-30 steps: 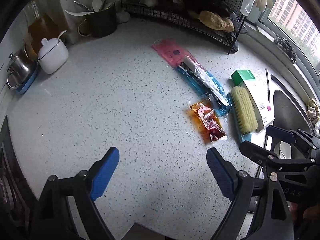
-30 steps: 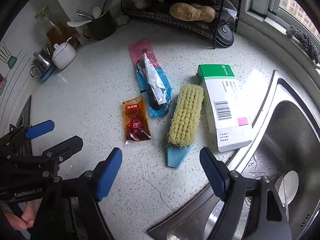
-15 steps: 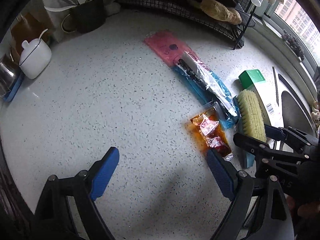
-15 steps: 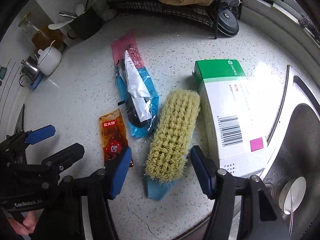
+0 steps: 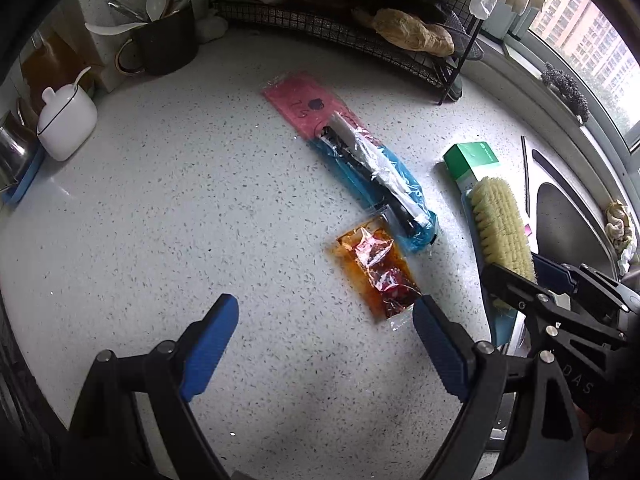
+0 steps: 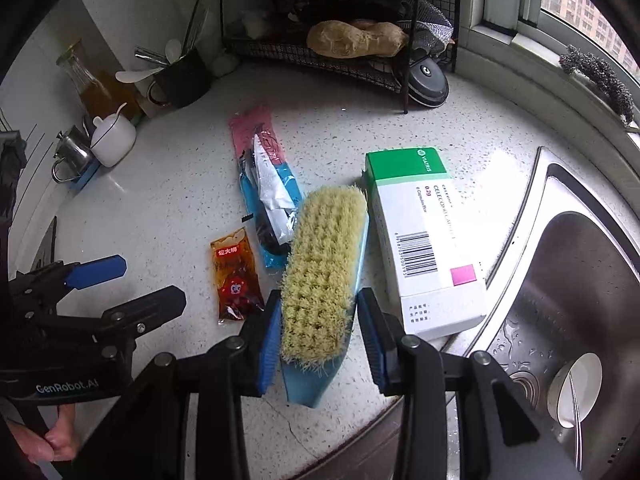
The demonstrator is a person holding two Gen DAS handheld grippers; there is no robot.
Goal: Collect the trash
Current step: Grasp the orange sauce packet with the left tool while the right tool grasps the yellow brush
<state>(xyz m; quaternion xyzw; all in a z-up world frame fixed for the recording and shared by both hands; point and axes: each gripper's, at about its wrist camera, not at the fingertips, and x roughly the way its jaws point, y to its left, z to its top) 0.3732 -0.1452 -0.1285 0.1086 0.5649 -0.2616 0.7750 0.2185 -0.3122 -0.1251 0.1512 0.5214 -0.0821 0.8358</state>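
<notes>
An orange sauce packet [image 5: 374,274] lies on the speckled counter; it also shows in the right wrist view [image 6: 235,274]. A pink and blue plastic wrapper [image 5: 352,158] lies behind it, and shows in the right wrist view [image 6: 266,192]. A yellow-bristled scrub brush [image 6: 324,276] with a blue back lies beside a green and white medicine box [image 6: 424,240]. My right gripper [image 6: 318,344] is open, its jaws either side of the brush's near end, apart from it. My left gripper [image 5: 324,344] is open and empty, just short of the packet.
A steel sink [image 6: 568,304] lies at the right. A black wire rack [image 6: 332,60] stands at the back. A dark utensil mug [image 5: 168,46], a white sugar pot [image 5: 66,124] and a steel pot [image 6: 72,156] stand at the back left.
My right gripper has moved forward over the brush and narrowed around it. My left gripper has moved forward towards the orange packet.
</notes>
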